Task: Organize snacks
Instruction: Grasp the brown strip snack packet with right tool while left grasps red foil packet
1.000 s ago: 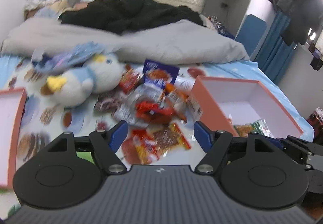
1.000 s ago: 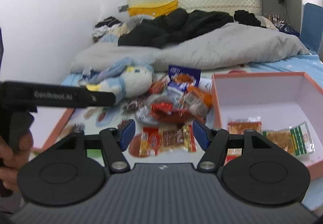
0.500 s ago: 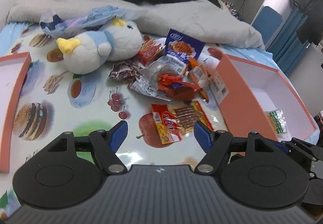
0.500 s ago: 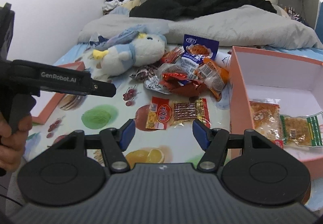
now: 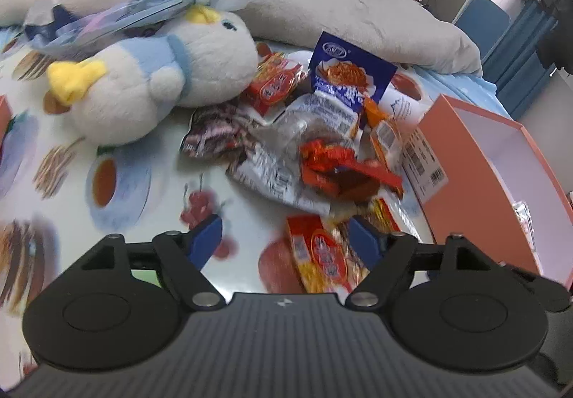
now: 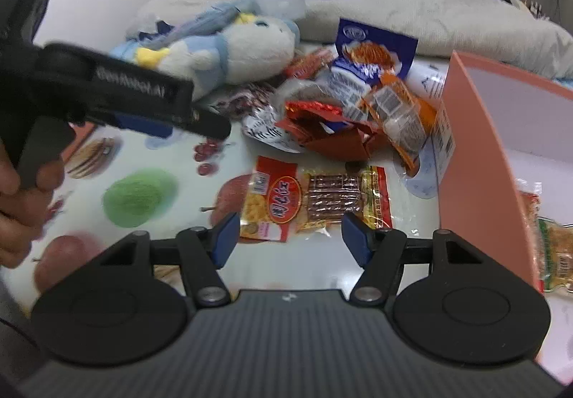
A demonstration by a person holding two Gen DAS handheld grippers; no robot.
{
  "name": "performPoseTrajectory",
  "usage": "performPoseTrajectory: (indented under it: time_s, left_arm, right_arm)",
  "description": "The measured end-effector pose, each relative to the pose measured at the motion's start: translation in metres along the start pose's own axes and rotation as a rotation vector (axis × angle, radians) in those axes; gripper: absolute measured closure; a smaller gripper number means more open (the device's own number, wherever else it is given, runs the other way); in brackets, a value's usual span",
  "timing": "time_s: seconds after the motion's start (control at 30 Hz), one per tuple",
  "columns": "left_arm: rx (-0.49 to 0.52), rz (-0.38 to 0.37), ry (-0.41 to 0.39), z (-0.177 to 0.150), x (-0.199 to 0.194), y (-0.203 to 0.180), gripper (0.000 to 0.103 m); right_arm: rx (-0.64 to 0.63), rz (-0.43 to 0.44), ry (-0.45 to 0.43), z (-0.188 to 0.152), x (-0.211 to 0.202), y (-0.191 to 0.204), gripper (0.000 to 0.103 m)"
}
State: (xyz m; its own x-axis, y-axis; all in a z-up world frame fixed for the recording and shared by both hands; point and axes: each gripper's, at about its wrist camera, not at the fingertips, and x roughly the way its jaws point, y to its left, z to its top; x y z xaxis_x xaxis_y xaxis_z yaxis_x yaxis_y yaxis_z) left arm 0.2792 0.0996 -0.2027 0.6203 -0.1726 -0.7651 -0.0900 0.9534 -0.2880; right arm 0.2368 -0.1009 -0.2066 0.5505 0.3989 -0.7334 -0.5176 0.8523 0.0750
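A pile of snack packets (image 5: 315,147) lies on the fruit-print sheet beside an open salmon-pink box (image 5: 465,165). My left gripper (image 5: 284,236) hovers low over the pile's near edge; its jaws are opening, with a red-and-yellow packet (image 5: 318,254) lying under the gap, unpressed. In the right wrist view my right gripper (image 6: 290,236) is open just short of that red-and-yellow packet (image 6: 275,201) and a clear packet of brown sticks (image 6: 340,197). The salmon-pink box (image 6: 472,147) stands at the right with bagged snacks (image 6: 551,240) inside.
A white and blue plush bird (image 5: 161,75) lies left of the pile, touching it. A grey duvet (image 5: 322,11) and black clothes fill the far side. A hand (image 6: 21,201) holds the left gripper's body (image 6: 143,93) at the left of the right wrist view.
Both grippers have dropped and moved forward toward the snack pile, which now looks much larger. The left jaws stand slightly wider. No snack has moved.
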Motion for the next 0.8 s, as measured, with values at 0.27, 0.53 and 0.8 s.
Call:
performPoseTrajectory:
  time_s: [0.27, 0.53, 0.8]
  left_arm:
    - [0.052, -0.075, 0.017, 0.027, 0.039, -0.010, 0.020]
    - [0.163, -0.148, -0.002, 0.041, 0.060, -0.045, 0.007]
    - [0.179, -0.084, 0.033, 0.051, 0.097, -0.057, 0.007]
  right_arm:
    - [0.017, -0.044, 0.019, 0.009, 0.044, -0.022, 0.020]
    - [0.030, -0.053, 0.050, 0.006, 0.070, -0.031, 0.019]
    - [-0.004, -0.072, 0.026, 0.001, 0.075, -0.026, 0.018]
